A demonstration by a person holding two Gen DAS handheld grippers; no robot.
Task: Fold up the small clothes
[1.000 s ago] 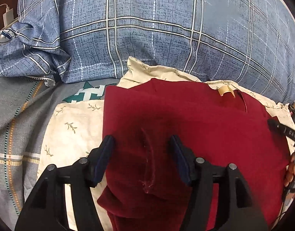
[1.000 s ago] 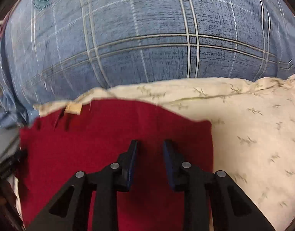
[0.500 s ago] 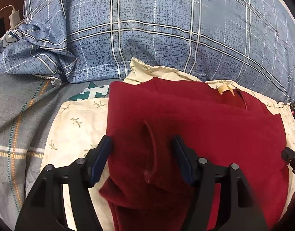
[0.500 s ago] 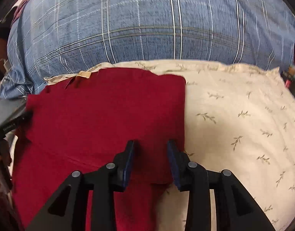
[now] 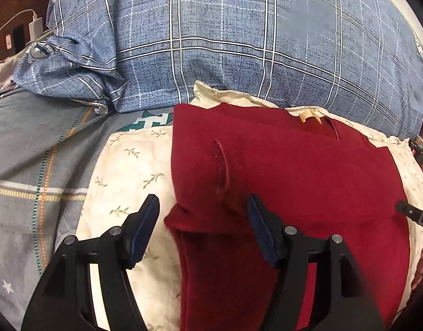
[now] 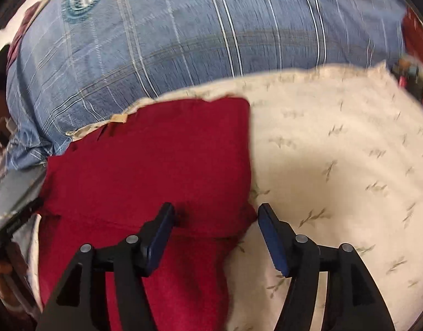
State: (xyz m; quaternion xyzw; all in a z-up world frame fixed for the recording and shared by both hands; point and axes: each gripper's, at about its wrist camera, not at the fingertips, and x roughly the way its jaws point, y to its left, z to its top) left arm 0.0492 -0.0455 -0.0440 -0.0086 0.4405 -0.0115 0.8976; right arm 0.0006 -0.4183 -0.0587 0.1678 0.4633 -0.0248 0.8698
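While the red garment point(image 5: 294, 176) lies folded flat on the cream leaf-print pillow point(image 5: 123, 171), the left gripper point(image 5: 203, 220) hovers over its near left corner, fingers spread wide and gripping nothing. Over on the other side, the right gripper point(image 6: 214, 226) straddles the garment's near right corner, fingers likewise spread apart, nothing pinched. The blue plaid quilt point(image 5: 239, 41) bulges up at the far side, touching the pillow's far edge.
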